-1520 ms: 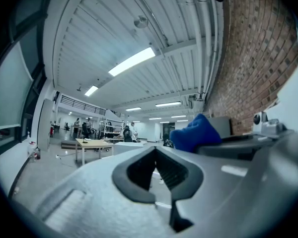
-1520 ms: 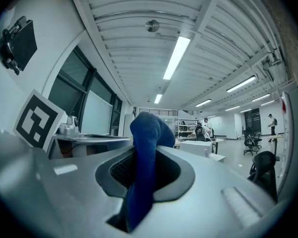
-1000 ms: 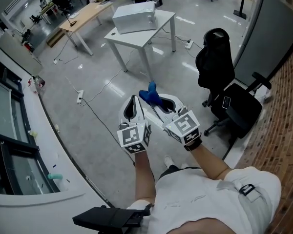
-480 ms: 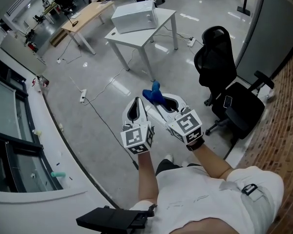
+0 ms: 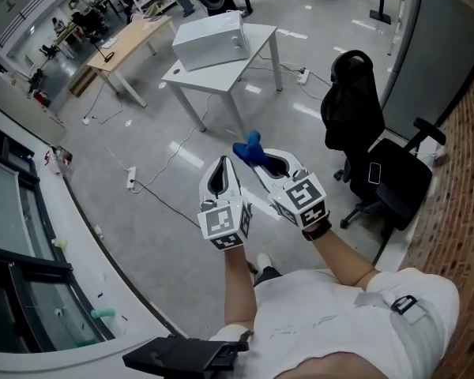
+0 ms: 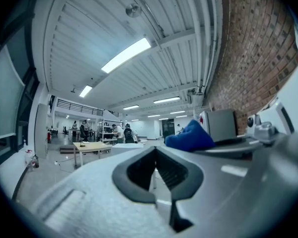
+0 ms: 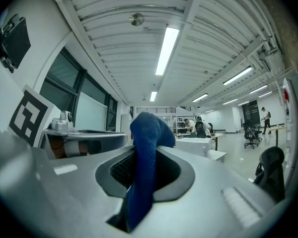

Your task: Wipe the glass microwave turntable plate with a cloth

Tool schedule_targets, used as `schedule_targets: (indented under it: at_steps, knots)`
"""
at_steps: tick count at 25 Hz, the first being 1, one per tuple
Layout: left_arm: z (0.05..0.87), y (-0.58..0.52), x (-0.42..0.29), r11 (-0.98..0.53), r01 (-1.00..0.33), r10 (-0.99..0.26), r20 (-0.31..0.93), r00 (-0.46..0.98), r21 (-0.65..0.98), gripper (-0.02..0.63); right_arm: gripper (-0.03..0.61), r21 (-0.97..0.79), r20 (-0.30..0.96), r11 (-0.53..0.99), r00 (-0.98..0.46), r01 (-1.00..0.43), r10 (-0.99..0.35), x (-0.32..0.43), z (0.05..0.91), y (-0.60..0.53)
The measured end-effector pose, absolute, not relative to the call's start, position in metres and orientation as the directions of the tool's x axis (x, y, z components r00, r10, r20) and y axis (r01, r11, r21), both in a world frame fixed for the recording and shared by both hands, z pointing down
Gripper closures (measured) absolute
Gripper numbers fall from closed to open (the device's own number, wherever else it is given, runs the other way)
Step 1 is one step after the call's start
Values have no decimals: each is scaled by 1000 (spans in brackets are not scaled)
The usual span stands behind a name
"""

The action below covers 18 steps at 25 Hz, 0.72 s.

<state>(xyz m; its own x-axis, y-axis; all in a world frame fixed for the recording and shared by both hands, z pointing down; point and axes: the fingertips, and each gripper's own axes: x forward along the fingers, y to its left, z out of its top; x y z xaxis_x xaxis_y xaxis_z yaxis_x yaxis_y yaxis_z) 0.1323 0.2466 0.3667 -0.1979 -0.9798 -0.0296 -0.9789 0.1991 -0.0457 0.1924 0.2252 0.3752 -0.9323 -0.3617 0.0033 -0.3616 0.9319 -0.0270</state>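
I hold both grippers out in front of me at chest height, over the floor. My right gripper (image 5: 260, 158) is shut on a blue cloth (image 5: 248, 149), which sticks out past its tips; in the right gripper view the blue cloth (image 7: 143, 162) runs down between the jaws. Just left of it, my left gripper (image 5: 220, 163) is shut with nothing in it. From the left gripper view the cloth (image 6: 189, 136) shows to the right. No glass turntable plate is in view. A white microwave (image 5: 209, 39) stands on a white table (image 5: 257, 50) ahead.
A black office chair (image 5: 371, 156) stands to the right, beside a brick wall (image 5: 458, 180). A wooden table (image 5: 126, 42) is at the far left, and cables with a power strip (image 5: 131, 181) lie on the floor. A curved white sill (image 5: 79, 251) runs along the left.
The head view has shifted a little, and the microwave table sits slightly further left. Both grippers keep the same pose, the right one still holding the cloth.
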Motion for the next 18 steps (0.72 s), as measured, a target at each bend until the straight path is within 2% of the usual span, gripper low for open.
schedule_targets:
  at_steps: [3,6,10,14,18]
  knots:
    - [360,236,92,175,-983,-984,-34,-173,-65,612,517,-19,-19,925,-925,-378,-379,148,367,210]
    - [355,236,40,209,-977,-976,-73,-205,-51,612,517,-13,-29,922,-921,-388,-388,101,366,201]
    - [347,236,-18,244,-969,-965,-109,-238,-38,612,517,-8,-112,908,-902,-419,-417,62,352,197]
    - [356,222,-48,237,-971,-967,-92,-238,21,613,522,11,-134,940,-932,-341,-336,33,352,197]
    - [365,192,-58,220,-975,-973,-72,-221,19,612,522,19,-138,930,-923,-366,-360,20,351,171]
